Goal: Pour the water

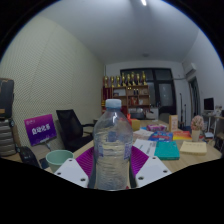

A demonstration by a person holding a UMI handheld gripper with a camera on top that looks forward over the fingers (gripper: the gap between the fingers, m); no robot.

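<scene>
Fingers: gripper (112, 172) closed around the water bottle (112, 145), magenta pads (85, 160) pressed against both its sides
Bottle: clear plastic, upright, white cap (113, 103) on, held between the fingers in the middle of the view
Cup: green cup (59, 157) stood on the table (190, 157), just left of the bottle
Sign: purple sign (42, 128) sat beyond the cup
Clutter: teal book (167, 150) lay right of the bottle
Chair: black office chair (72, 127) stood behind
</scene>
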